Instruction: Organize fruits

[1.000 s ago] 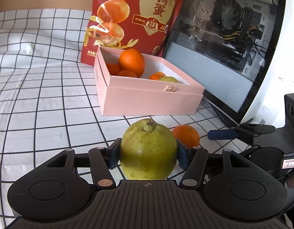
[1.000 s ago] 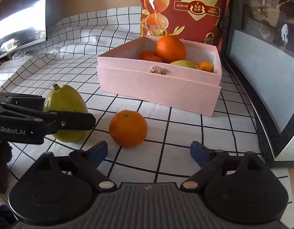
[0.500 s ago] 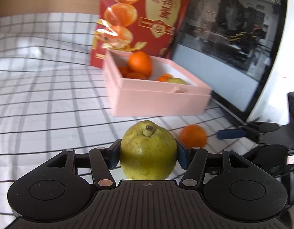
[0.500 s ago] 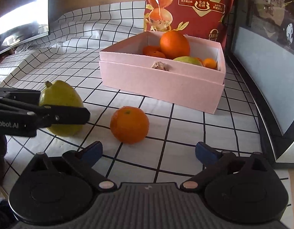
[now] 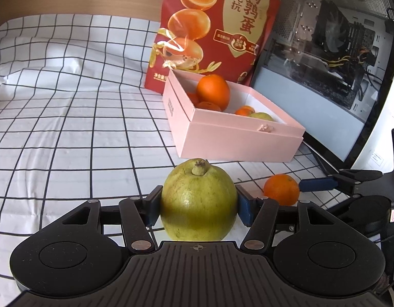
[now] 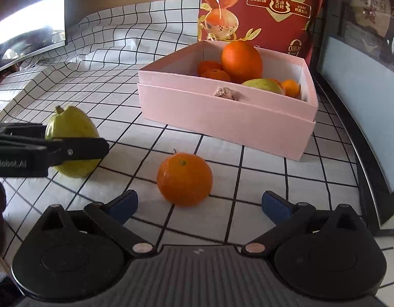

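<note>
Left gripper (image 5: 199, 206) has its fingers clamped on the guava (image 5: 198, 200), stem end up, w/ the pink box (image 5: 237, 140) far and slightly right of it, while right gripper (image 6: 199, 200), fingers wide apart, has the loose orange (image 6: 184, 179) on the counter (image 5: 68, 128) just ahead, nearer its left finger.

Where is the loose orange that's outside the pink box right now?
The loose orange sits on the checkered cloth in front of the pink box, just ahead of the open right tool and to the right of the green fruit.
</note>
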Available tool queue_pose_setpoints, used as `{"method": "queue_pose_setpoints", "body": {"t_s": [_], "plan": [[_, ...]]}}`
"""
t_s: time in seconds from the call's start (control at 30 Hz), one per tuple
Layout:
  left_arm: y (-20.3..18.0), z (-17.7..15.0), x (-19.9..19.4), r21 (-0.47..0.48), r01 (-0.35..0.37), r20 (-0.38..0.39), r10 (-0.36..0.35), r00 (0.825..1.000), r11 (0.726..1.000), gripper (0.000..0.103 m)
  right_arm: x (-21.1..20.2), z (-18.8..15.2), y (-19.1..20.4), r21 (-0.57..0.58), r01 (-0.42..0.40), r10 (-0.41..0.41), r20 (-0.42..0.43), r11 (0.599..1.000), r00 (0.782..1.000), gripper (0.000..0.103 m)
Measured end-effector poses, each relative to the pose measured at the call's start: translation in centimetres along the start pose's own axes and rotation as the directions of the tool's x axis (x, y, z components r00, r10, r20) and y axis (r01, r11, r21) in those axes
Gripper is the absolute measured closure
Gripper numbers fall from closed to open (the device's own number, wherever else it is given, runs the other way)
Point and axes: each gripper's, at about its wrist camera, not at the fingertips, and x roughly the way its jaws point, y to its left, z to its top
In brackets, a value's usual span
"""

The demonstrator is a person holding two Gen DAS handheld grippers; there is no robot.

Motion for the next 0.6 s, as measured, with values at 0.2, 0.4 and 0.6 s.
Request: {"method": "queue_pose_setpoints", "body": {"t_s": [0.2,0.4,0.6], "plan": [[-0.1,-0.1,0.0,0.011,-0.003,0.006,0.002,1.0,1.0,0.039,0.0,0.3,-0.2,0.032,0.016,-0.016,0.012,0.999,1.0,0.007],[-0.4,-0.2,0.0,0.035,-0.013,0.007,0.012,1.0,0.999,0.039,-0.1,0.1,-0.1,0.026,0.017,-0.018,0.021,1.0,1.0,0.009],[0.1,-0.2,0.3,0.0,0.005,-0.015,-0.005,1.0,1.0,0.039,-0.5,0.0,0.9,-0.017,0.001,0.0,0.056,1.0,0.998,0.034]]}}
